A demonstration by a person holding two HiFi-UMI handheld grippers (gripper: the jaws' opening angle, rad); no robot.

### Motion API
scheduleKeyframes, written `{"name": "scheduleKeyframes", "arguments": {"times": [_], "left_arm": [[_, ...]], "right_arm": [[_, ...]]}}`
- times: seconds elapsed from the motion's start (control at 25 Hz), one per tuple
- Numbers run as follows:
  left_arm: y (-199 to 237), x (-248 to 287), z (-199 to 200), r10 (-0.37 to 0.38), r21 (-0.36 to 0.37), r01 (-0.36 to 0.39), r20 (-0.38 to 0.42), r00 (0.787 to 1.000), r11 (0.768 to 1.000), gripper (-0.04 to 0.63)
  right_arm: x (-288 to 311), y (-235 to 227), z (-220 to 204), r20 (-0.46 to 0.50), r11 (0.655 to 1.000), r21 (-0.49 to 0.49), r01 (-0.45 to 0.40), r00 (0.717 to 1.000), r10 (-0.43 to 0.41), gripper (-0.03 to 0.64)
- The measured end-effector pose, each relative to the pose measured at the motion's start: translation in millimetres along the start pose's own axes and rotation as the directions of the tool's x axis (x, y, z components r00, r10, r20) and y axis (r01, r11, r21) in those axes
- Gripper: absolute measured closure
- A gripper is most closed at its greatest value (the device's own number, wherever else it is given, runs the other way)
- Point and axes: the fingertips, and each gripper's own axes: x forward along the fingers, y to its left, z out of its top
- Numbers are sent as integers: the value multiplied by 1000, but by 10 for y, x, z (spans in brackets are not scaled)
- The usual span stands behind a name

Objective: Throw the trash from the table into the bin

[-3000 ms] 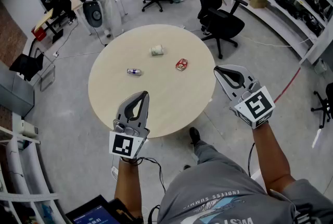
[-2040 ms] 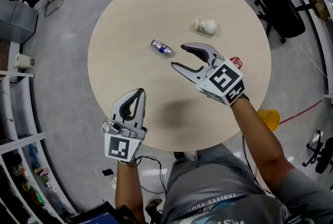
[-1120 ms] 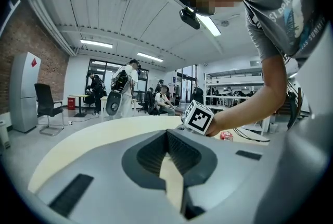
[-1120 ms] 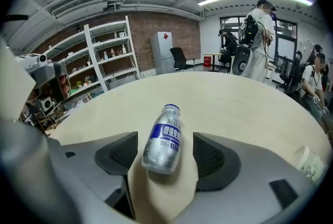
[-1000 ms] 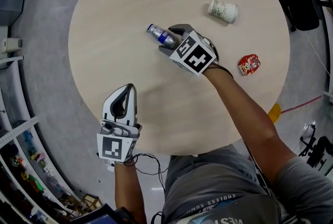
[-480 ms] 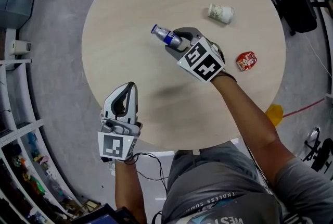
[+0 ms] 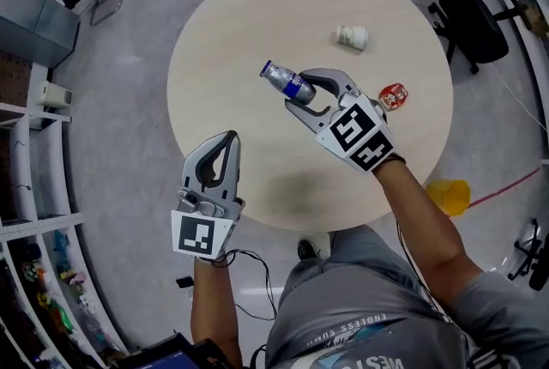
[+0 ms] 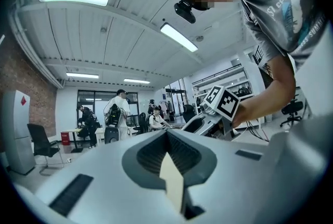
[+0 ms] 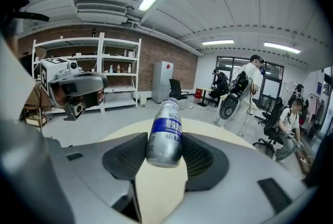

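Observation:
A small silver and blue bottle [image 7: 287, 84] hangs above the round beige table [image 7: 223, 41], and my right gripper [image 7: 302, 94] is shut on it; its jaws have just closed around it. In the right gripper view the bottle [image 9: 165, 134] stands upright between the ribbed pads [image 9: 200, 158]. A crumpled white cup [image 7: 352, 36] and a red packet [image 7: 393, 96] lie on the table's right side. My left gripper [image 7: 225, 146] is shut and empty, raised off the table's near edge. Its jaws meet in the left gripper view [image 8: 166, 135].
A yellow object [image 7: 450, 196] sits on the floor right of the table. A black office chair [image 7: 472, 11] stands at the far right, a grey cabinet [image 7: 39, 15] at the far left, and shelving along the left edge. People [image 9: 244, 92] stand in the background.
The right gripper has closed on the bottle and lifted it off the table, towards me. The left gripper has risen too, still shut.

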Motion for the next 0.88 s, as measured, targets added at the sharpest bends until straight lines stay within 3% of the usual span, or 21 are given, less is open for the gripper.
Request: {"name": "scheduleKeyframes", "arguments": {"times": [0.24, 0.44, 0.64, 0.88], "left_arm": [[-293, -843, 742, -28, 67, 23, 79, 997, 997, 561], [-866, -1437, 1059, -47, 129, 27, 154, 987, 991, 561], [-1366, -1847, 1381, -130, 146, 100, 214, 968, 984, 561], [-2052, -1670, 1624, -294, 172, 257, 242, 925, 951, 561]], "right_arm": [[-878, 816, 717, 104, 999, -12, 42, 994, -41, 403], [-1720, 1444, 872, 159, 993, -80, 91, 984, -77, 403], [-2475, 1988, 985, 189, 979, -107, 176, 970, -154, 403], [-3229, 2110, 798, 185, 955, -56, 291, 943, -276, 403]]}}
